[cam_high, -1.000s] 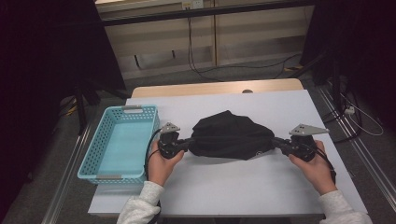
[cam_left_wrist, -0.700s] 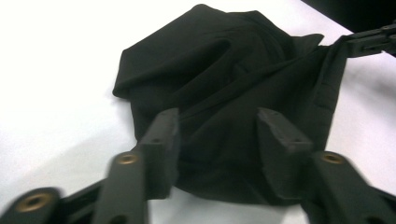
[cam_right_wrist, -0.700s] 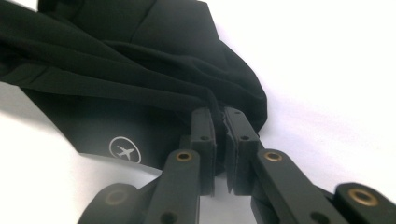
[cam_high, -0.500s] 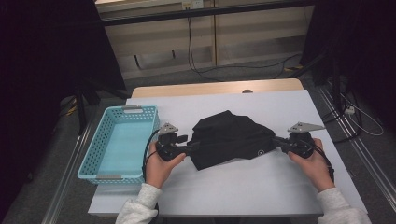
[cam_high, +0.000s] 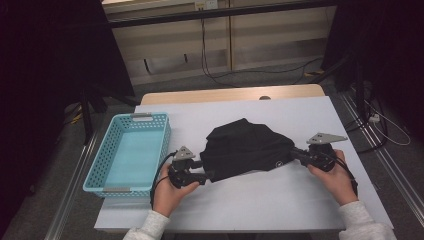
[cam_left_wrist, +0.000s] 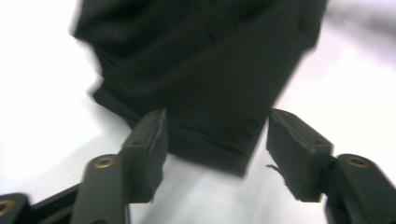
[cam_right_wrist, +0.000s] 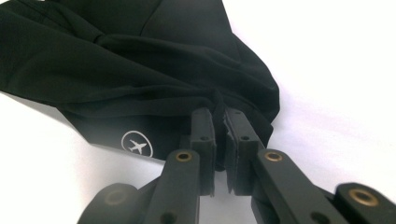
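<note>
R claw (cam_right_wrist: 219, 154) clamped on black cloth (cam_high: 245, 150); L claw (cam_left_wrist: 215, 154) just opened, cloth hem between, unpinched | basket (cam_high: 107, 177) left

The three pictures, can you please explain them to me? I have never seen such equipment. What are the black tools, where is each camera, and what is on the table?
A person sits at a white table and holds one hand tool in each hand. Each tool is a gripper with two black jaws. The high view looks down from above. The other two cameras ride on the grippers and look along their jaws. On the table lie a black garment with a small airplane logo and, beside it, a light blue basket. The right gripper is shut on the garment's edge. The left gripper has just let go; its jaws stand open, with the garment's hem between them but not pinched.
</note>
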